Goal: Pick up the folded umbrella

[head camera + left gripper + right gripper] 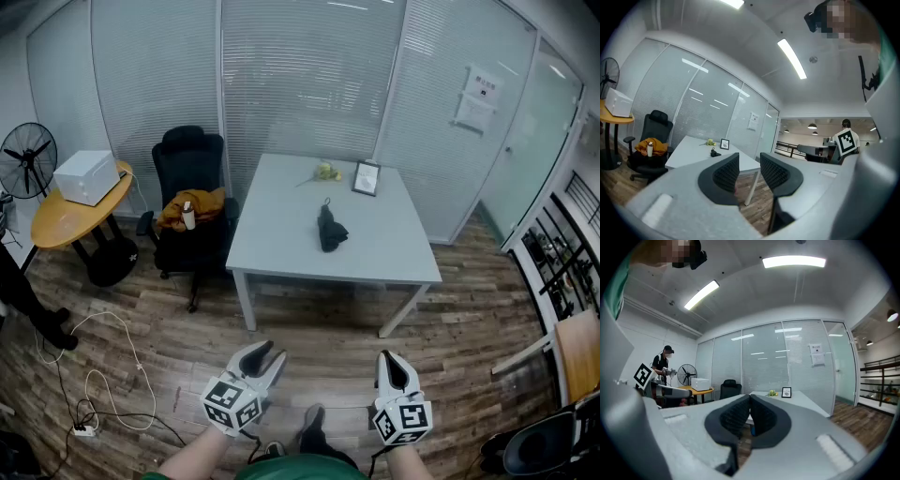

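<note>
Two grippers: left gripper (269,359), right gripper (390,364) — one folded umbrella (330,229).

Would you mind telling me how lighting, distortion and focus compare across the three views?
Head view: even light, the umbrella sharp on the table, straight lines bowed by the lens. Left gripper view: heavy fisheye, dark corners, a glaring ceiling light. Right gripper view: same distortion, lights mirrored in the glass wall.
</note>
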`<state>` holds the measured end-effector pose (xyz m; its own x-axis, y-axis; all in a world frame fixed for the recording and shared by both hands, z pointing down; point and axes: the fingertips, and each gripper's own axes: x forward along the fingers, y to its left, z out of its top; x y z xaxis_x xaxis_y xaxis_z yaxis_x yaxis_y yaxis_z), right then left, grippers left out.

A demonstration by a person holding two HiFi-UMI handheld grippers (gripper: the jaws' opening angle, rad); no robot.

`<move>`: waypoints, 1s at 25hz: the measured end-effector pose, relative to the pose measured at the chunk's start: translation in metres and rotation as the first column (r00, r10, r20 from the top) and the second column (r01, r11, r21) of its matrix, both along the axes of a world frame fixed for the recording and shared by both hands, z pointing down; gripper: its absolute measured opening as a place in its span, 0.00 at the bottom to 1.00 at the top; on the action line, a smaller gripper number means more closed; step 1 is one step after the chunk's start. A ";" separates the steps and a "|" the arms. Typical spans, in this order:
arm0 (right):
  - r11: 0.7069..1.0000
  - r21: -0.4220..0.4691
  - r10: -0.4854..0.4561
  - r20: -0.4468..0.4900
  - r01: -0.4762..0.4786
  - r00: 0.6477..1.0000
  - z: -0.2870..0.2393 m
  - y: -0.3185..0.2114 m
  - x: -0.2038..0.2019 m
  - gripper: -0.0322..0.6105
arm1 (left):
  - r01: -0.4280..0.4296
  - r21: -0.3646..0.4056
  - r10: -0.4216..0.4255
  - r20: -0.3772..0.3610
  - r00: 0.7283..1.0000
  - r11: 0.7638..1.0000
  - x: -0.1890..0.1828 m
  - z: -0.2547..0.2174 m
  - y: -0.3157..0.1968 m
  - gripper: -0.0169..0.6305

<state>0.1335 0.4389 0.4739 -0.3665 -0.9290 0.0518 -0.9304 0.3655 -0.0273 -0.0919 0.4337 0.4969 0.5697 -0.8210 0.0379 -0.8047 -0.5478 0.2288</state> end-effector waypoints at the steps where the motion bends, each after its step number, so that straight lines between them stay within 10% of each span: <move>1: 1.000 0.001 0.001 -0.001 -0.001 1.000 -0.001 0.002 0.002 0.05 | 0.003 0.004 -0.003 -0.003 1.000 1.000 0.001 -0.003 0.002 0.25; 13: 0.999 0.042 0.028 0.017 -0.029 0.999 -0.009 -0.027 0.025 0.05 | 0.007 0.067 -0.009 0.034 0.999 0.998 0.019 -0.019 -0.035 0.25; 25: 1.000 0.026 -0.006 0.146 0.003 0.989 -0.006 -0.180 0.051 0.05 | 0.104 0.059 -0.108 0.073 0.991 0.993 0.028 -0.032 -0.166 0.25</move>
